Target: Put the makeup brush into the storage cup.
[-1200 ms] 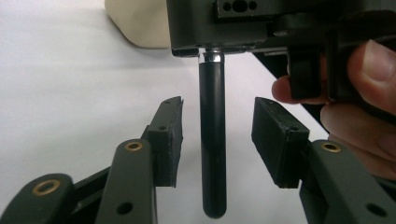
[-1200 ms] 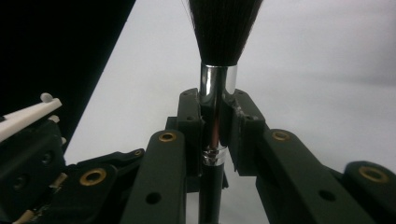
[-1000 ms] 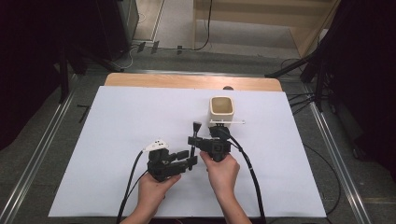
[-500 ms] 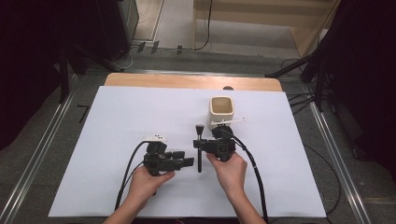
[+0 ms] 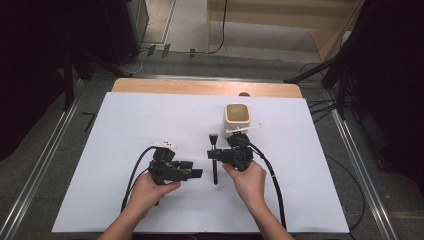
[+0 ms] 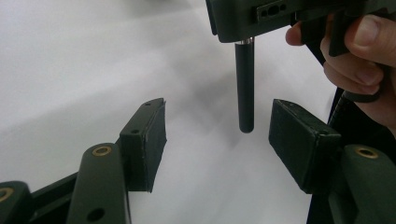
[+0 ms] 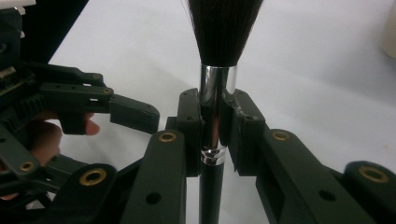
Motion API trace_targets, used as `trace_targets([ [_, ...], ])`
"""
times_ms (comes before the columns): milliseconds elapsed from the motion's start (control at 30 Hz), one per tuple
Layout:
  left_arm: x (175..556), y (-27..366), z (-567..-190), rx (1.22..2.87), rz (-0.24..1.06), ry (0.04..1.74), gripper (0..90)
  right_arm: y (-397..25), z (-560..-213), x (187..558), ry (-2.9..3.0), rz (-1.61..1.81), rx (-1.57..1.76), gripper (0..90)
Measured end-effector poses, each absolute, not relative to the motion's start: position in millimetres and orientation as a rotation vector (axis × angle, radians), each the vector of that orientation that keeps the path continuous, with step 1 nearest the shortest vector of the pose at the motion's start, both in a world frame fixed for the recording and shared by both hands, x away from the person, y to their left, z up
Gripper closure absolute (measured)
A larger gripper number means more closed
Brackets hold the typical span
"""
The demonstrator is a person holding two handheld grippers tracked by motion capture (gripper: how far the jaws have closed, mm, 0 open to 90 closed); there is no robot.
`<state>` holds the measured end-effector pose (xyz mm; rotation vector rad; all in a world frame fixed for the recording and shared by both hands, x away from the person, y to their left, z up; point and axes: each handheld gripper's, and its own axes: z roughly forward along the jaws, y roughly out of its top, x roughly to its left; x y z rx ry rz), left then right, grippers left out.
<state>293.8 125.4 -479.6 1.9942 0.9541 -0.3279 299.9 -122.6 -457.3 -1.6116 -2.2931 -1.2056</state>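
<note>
The right gripper (image 5: 218, 154) is clamped on a black brush (image 7: 217, 88), jaws closed on its chrome ferrule (bristles pointing toward the table's (image 5: 150, 115) far edge). The brush lies along the table near its centre, its handle end extending toward the near edge. The right hand (image 5: 247, 177) grips from the near side, forearm angled in from the bottom. The left gripper (image 6: 219, 130) is spread wide, its jaws flanking the handle tip without contact. A cream cup (image 5: 237, 115) stands just beyond.

One brush (image 5: 214, 159), one cup (image 5: 236, 116), two hand-held grippers.
</note>
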Motion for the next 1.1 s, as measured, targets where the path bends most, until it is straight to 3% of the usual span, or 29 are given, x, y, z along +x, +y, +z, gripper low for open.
trace_targets([
  [700,299.9,141.3,-478.5,2.147,-0.318,0.906,36.0,-131.8,-452.8,295.3,-2.399,-1.231,-1.461,78.1],
  [1100,294.9,144.6,-473.2,2.259,-0.247,0.764,35.7,-137.9,-453.9,294.1,-2.425,-1.216,-1.444,78.2],
])
